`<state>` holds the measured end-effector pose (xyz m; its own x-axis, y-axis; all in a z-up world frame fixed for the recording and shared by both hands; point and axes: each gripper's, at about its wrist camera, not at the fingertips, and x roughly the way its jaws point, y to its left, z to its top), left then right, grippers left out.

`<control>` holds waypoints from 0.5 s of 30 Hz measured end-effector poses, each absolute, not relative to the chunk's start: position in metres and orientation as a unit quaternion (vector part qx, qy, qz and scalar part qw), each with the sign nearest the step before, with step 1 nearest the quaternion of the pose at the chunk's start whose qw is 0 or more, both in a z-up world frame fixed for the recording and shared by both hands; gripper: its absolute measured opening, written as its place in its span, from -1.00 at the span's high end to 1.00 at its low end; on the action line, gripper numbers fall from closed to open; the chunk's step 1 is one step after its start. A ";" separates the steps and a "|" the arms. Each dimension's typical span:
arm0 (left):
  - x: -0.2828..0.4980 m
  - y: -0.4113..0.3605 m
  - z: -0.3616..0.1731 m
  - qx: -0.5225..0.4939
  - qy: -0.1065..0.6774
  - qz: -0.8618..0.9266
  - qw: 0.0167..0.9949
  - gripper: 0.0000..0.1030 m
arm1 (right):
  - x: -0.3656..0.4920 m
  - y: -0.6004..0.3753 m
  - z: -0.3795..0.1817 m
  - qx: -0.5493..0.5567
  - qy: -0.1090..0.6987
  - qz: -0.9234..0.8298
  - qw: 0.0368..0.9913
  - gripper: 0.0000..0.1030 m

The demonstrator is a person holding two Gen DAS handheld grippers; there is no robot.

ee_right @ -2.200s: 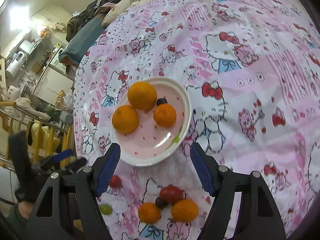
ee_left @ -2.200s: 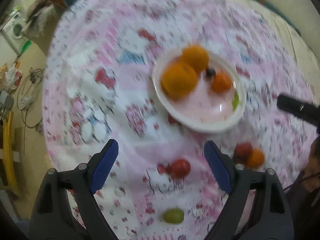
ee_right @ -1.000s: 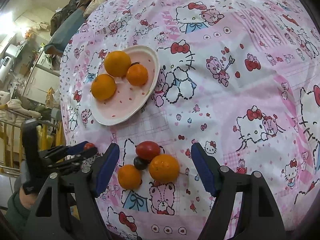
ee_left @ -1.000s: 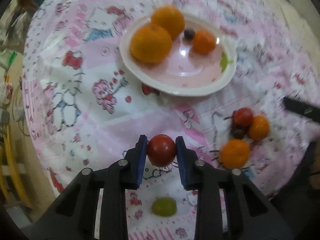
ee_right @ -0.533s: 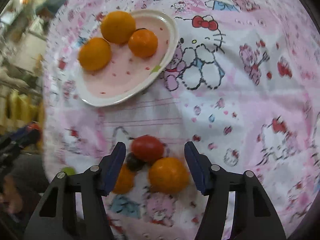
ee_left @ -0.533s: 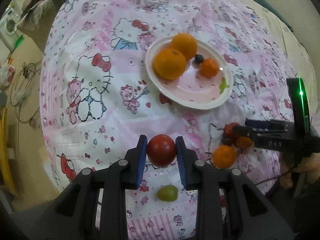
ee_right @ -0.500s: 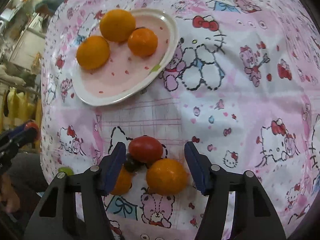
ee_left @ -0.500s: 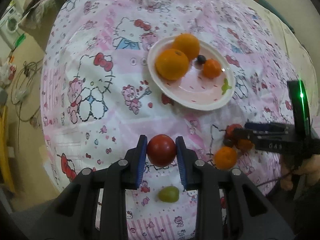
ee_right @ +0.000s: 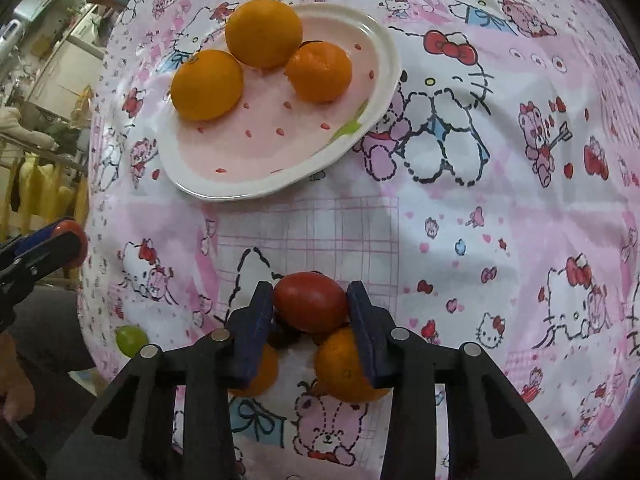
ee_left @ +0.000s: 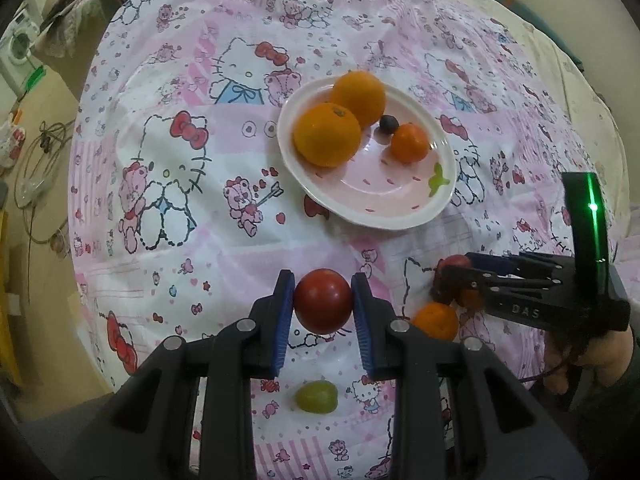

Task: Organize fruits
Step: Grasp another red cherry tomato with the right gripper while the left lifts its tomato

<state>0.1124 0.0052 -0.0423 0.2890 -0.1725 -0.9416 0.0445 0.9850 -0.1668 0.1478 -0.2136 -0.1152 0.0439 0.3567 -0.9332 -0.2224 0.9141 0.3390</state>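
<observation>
My left gripper is shut on a red tomato and holds it above the cloth, short of the pink plate. The plate holds two big oranges, a small orange and a dark berry. My right gripper has closed on a second red tomato that sits among two small oranges and a dark berry on the cloth. In the right wrist view the plate lies beyond that gripper. A green grape lies under my left gripper.
The round table wears a pink cartoon-cat cloth. In the left wrist view the right gripper comes in from the right edge. In the right wrist view the left gripper shows at the left edge, and the grape lies near the table's edge.
My right gripper moved down and its jaws closed in around the tomato in the fruit cluster. My left gripper keeps holding its tomato and has barely moved.
</observation>
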 end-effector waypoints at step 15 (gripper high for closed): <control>0.114 -0.007 -0.039 -0.045 0.585 -0.054 0.808 0.51 | 0.146 -0.237 -0.080 0.118 0.617 0.214 0.748 0.22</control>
